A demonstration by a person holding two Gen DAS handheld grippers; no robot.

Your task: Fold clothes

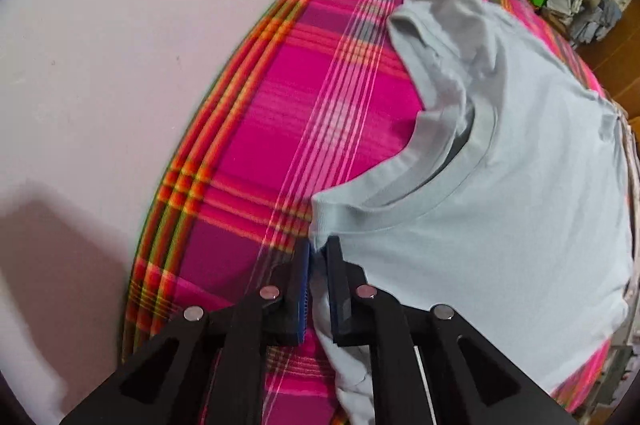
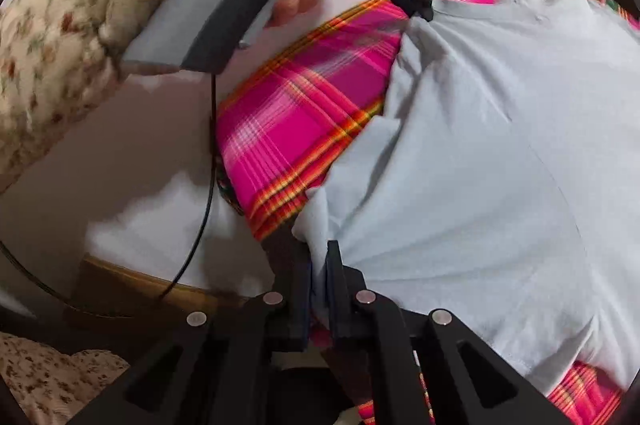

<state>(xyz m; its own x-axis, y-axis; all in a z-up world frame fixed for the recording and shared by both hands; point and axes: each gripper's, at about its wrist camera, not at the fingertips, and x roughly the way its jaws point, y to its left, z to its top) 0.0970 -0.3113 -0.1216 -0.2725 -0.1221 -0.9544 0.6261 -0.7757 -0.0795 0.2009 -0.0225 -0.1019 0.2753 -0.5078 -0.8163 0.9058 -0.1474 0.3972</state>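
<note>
With your left gripper pinched almost shut on the shoulder of the pale blue T-shirt lying on the plaid bedspread, watch your right gripper: its slacker jaws hold only a thin edge, which could slip free.

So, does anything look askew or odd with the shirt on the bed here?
Nothing damaged. The pale blue shirt lies crooked on the pink plaid bedspread: its far sleeve is bunched and rumpled, and the cloth puckers into creases where the right gripper pinches its edge. The left gripper holds the shoulder near the collar.
</note>
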